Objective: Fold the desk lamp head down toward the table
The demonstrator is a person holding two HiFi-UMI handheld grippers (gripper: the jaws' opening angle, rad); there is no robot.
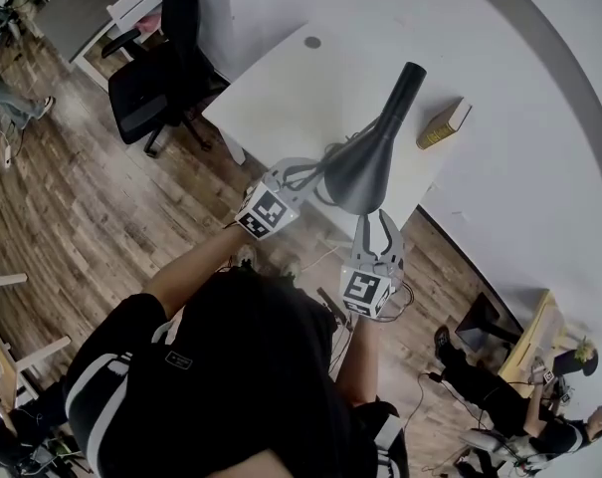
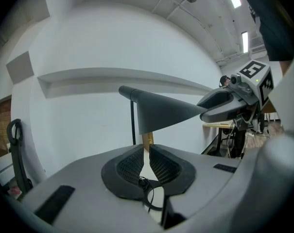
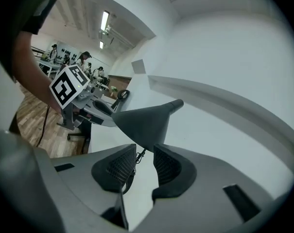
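Note:
The dark grey lamp head [image 1: 365, 167] is a cone with a long neck, hanging over the near edge of the white table [image 1: 281, 88]. My left gripper [image 1: 308, 175] sits at the cone's left side, shut, with only a slit between its pads [image 2: 159, 166]. A thin black cord loops at the root of those jaws. In the left gripper view the lamp head [image 2: 161, 111] and its thin pole [image 2: 133, 123] stand beyond the jaws. My right gripper [image 1: 376, 219] is open just under the cone's wide rim. Nothing is pressed between its pads [image 3: 167, 166], and the lamp head [image 3: 144, 120] hangs just past them.
A tan book [image 1: 444, 123] lies on the table beyond the lamp, near the white wall. A black office chair [image 1: 156, 73] stands left of the table on the wooden floor. Cables lie on the floor by my feet. People sit at desks farther off.

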